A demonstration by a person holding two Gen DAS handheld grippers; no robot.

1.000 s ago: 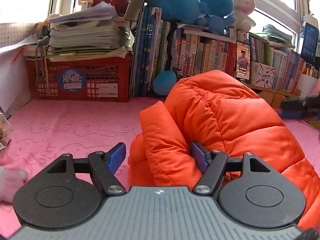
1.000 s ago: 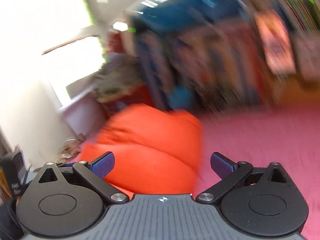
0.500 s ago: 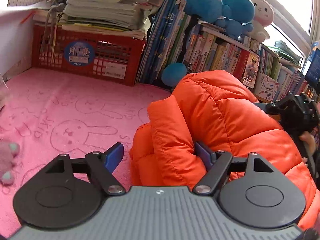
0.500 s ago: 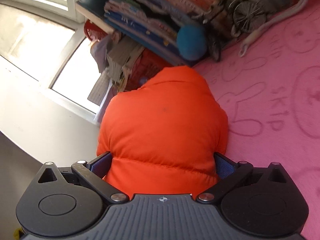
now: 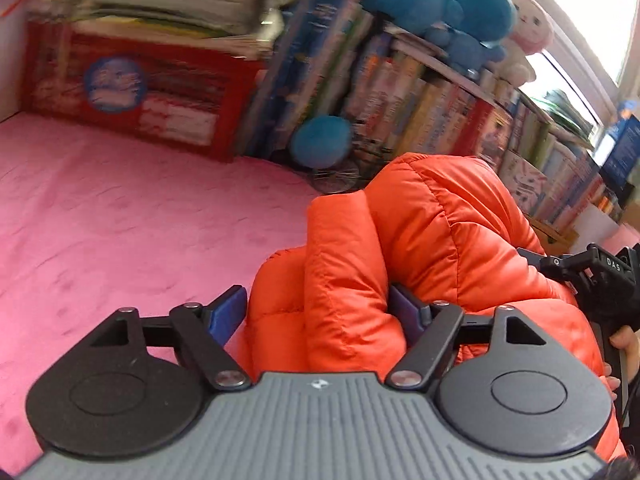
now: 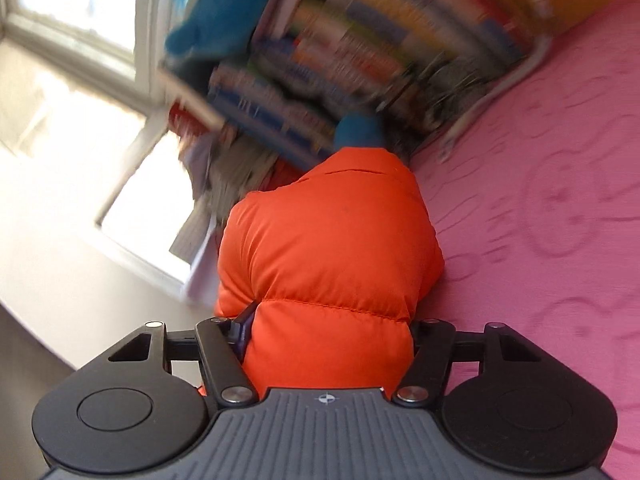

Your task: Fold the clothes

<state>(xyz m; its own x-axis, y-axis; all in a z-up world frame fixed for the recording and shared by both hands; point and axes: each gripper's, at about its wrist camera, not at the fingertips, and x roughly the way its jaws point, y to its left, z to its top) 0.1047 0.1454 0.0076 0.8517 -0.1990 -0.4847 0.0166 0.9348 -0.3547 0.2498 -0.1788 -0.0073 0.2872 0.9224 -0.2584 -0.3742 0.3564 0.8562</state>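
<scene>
The left tool straddles a folded flap of the orange puffer jacket; its jaws are closing, the left pad still clear. The right tool is closing on the jacket's bundled end (padding bulges between its jaws). The jacket looks folded into a compact bundle; final tucking and placement remain.

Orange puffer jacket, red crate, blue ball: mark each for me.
Orange puffer jacket (image 6: 332,240): right wrist view, on the smooth quilted panel facing the camera.
Red crate (image 5: 176,92): left wrist view, on its blurred front wall.
Blue ball (image 5: 320,141): left wrist view, on its centre, below the books.
</scene>
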